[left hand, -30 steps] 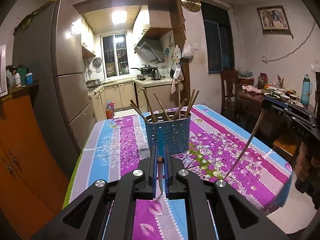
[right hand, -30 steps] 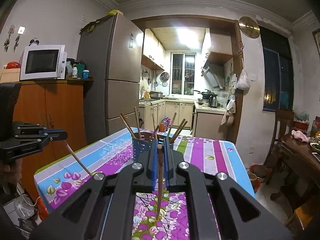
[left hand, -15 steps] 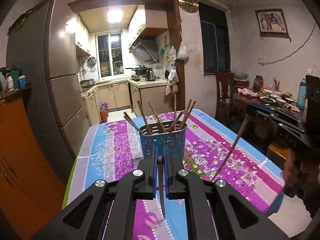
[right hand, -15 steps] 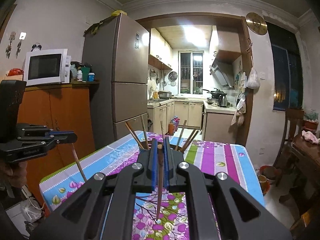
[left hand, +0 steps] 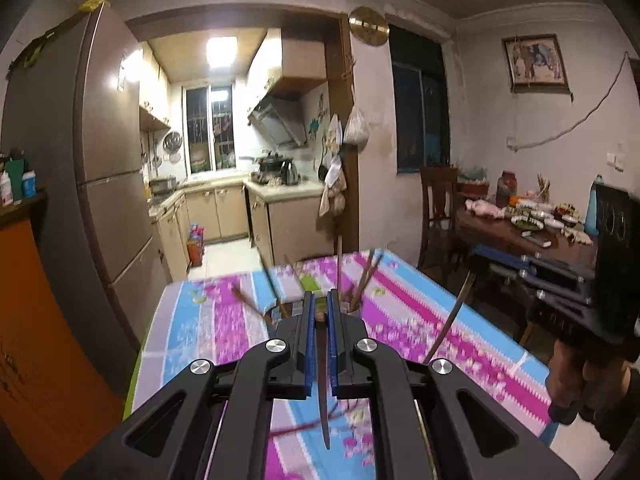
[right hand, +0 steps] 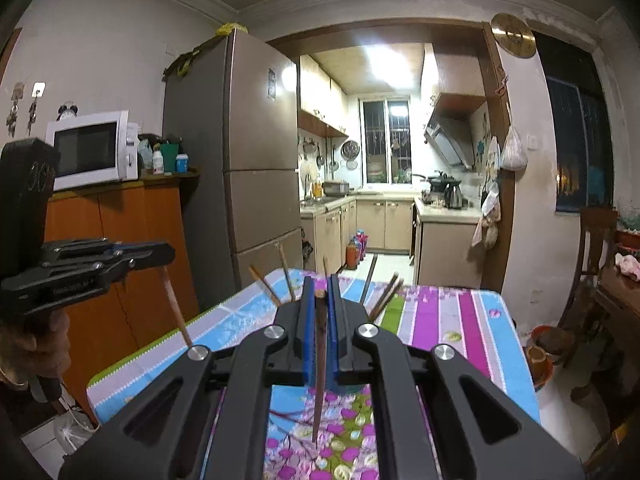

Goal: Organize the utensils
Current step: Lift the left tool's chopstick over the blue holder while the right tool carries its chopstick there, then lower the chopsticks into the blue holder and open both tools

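Both grippers are rising since a second ago, the holder's chopsticks (left hand: 362,284) now sinking behind the fingers, the left gripper (left hand: 320,320) pinching a chopstick (left hand: 323,392) hanging tip-down over the tablecloth (left hand: 200,320), the right gripper (right hand: 320,312) pinching another chopstick (right hand: 319,380) likewise, no writing being legible.

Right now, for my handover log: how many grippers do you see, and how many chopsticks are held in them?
Grippers: 2, left gripper and right gripper, both shut.
Held chopsticks: 2, left chopstick and right chopstick.
Total: 4.
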Available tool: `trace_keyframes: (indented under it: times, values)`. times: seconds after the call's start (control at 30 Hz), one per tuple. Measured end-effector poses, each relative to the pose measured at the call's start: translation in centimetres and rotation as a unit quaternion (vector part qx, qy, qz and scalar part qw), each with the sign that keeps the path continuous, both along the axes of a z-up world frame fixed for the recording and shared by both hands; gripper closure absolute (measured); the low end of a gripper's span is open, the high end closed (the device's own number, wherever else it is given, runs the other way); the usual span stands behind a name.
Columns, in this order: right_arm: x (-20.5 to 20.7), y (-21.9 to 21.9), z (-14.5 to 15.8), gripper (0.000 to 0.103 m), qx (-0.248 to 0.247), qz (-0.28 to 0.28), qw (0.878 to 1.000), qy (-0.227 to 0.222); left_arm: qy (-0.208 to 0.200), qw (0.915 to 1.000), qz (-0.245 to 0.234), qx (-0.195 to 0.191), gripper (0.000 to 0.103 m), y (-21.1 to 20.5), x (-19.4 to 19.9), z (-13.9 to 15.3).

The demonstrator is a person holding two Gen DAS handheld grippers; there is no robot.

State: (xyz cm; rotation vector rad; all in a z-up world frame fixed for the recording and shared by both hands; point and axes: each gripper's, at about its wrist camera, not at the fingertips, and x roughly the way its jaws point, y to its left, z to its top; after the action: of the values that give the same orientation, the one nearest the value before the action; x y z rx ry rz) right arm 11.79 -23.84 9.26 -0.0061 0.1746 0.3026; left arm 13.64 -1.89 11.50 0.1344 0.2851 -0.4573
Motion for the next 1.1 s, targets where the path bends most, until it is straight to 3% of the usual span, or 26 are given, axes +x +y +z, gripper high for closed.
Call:
trace_keyframes:
  times: [0.23, 0.47, 0.6, 0.93, 1.1]
  values:
    - [1.6, 0.2, 5.6, 0.098, -0.011, -0.020, 0.998, -0.064, -0.067, 0.9977, 0.000, -0.008, 0.096, -1.7, 3.2, 6.1]
    - [6.1, 0.3, 9.0, 0.098, -0.007, -0.040, 0.995, -0.096, -0.079, 0.9966, 0.005, -0.021, 0.096, -3.6, 8.8, 8.4]
    - [8.9, 0.7, 8.9, 0.098, -0.007, -0.047, 0.994, -0.101, -0.092, 0.9956, 0.013, -0.015, 0.096, -4.6, 11.6, 8.3]
    - [13.6, 1.6, 5.5, 0.098, -0.002, -0.050, 0.997, -0.066, -0.096, 0.9934, 0.009, -0.061, 0.096, -4.8, 16.4, 7.4]
    - [14.9, 1.1, 4.0, 0.098, 0.018, -0.044, 0.998, -0.041, -0.089, 0.9949, 0.010, -0.047, 0.096, -5.4, 17.7, 5.7]
